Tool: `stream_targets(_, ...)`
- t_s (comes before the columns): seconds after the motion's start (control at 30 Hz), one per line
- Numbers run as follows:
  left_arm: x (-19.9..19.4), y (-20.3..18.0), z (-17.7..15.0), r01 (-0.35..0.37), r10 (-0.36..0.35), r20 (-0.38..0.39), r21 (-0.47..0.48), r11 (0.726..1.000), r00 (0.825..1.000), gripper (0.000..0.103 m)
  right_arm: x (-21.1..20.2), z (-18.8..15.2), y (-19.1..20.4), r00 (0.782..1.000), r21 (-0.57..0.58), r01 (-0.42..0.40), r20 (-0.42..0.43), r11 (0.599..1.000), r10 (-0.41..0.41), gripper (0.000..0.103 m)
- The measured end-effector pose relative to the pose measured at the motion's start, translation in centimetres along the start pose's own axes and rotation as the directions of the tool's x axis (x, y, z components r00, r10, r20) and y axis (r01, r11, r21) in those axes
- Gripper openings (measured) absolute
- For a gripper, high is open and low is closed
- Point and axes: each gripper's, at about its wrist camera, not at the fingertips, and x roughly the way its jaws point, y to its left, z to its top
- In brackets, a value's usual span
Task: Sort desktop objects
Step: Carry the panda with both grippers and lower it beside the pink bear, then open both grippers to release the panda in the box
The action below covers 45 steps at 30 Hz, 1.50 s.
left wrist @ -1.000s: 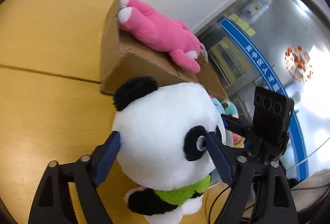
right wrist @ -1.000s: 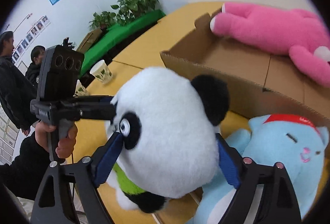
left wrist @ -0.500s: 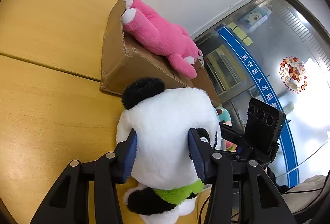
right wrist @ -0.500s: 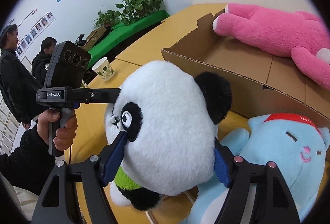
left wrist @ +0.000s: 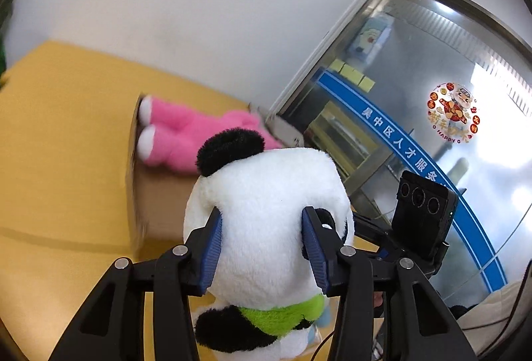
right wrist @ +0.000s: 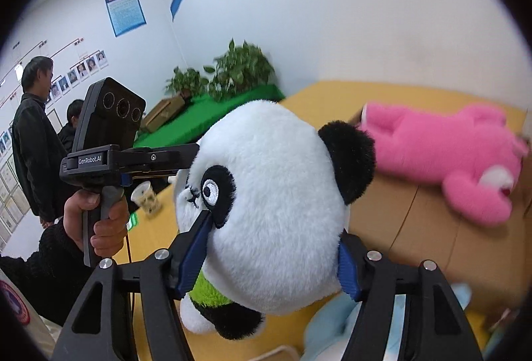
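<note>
A plush panda with a green scarf fills both views; it also shows in the right wrist view. My left gripper is shut on its head from one side. My right gripper is shut on its head from the other side. The panda hangs above the yellow table. A pink plush lies on the flaps of a cardboard box behind it, also in the right wrist view. A light blue plush lies low under the panda.
A paper cup stands on the table at the left. Potted plants sit on a green surface behind. Two people stand at the far left. A glass door is at the right.
Both grippers closed on the panda's head and lifted it; the box and pink plush now sit lower and farther in both views.
</note>
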Motion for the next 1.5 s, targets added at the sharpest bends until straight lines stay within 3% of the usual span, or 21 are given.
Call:
stream_targets(0.23,5.6,0.0,10.8,-0.02,0.018,0.029,0.075,0.997,0.999,0.049,-0.3,9.6,-5.9,0.992,-0.052,0.08,0.104,0.995,-0.075,0.066)
stream_targets(0.33,9.6,2.5,11.9,-0.073,0.075,-0.037,0.039,0.997,0.997,0.047,2.1,11.0,-9.8,0.994,-0.016,0.091,0.066,0.996,-0.09,0.066)
stream_targets(0.43,14.3,6.3,11.1,-0.149,0.146,-0.142,-0.007,0.989,0.979,0.04,6.9,9.4,-14.2,0.996,0.067,0.072,-0.061,0.995,-0.068,0.066)
stream_targets(0.53,18.0,9.8,9.1,-0.174,0.152,-0.252,-0.068,0.982,0.956,0.017,11.4,7.6,-18.0,0.985,0.143,0.049,-0.171,0.989,-0.024,0.066)
stream_targets(0.6,19.2,10.5,8.1,-0.197,0.173,-0.266,-0.066,0.978,0.948,0.017,14.0,6.1,-19.7,0.974,0.185,0.021,-0.224,0.983,0.022,0.058)
stream_targets(0.73,19.2,11.0,8.5,-0.207,0.183,-0.252,-0.073,0.976,0.95,0.017,15.9,5.7,-21.0,0.968,0.199,0.022,-0.248,0.98,0.028,0.058)
stream_targets(0.8,18.8,10.8,8.6,-0.227,0.209,-0.26,-0.044,0.973,0.943,0.026,16.0,5.7,-21.4,0.964,0.195,0.023,-0.264,0.981,0.03,0.061)
stream_targets(0.83,18.6,11.0,8.5,-0.242,0.224,-0.258,-0.04,0.97,0.94,0.044,15.9,5.6,-21.5,0.963,0.187,0.022,-0.268,0.982,0.029,0.067)
stream_targets(0.87,18.3,11.3,8.3,-0.256,0.239,-0.257,-0.035,0.966,0.937,0.069,15.5,5.4,-21.3,0.963,0.183,0.028,-0.269,0.983,0.022,0.069)
stream_targets(0.93,18.0,11.9,8.0,-0.275,0.257,-0.256,-0.039,0.961,0.932,0.086,14.8,5.0,-21.5,0.963,0.191,0.037,-0.27,0.981,0.016,0.075)
stream_targets(1.03,18.7,12.8,7.2,-0.272,0.246,-0.291,-0.051,0.961,0.924,0.086,14.6,4.2,-22.2,0.962,0.227,0.04,-0.271,0.973,0.023,0.077)
stream_targets(1.13,20.7,12.1,5.9,-0.193,0.163,-0.346,-0.053,0.98,0.924,0.086,15.9,3.5,-22.0,0.954,0.229,0.008,-0.295,0.973,0.061,0.076)
stream_targets(1.27,20.5,12.0,5.5,-0.178,0.146,-0.324,-0.07,0.982,0.935,0.07,16.2,2.9,-22.0,0.964,0.233,-0.009,-0.257,0.972,0.07,0.065)
stream_targets(1.37,19.4,10.3,5.8,-0.212,0.194,-0.308,-0.028,0.977,0.931,0.066,15.7,3.1,-21.3,0.971,0.224,-0.02,-0.226,0.974,0.072,0.059)
stream_targets(1.5,16.4,7.7,7.6,-0.247,0.244,-0.22,0.012,0.969,0.944,0.066,13.6,3.9,-20.1,0.979,0.219,-0.071,-0.169,0.973,0.11,0.057)
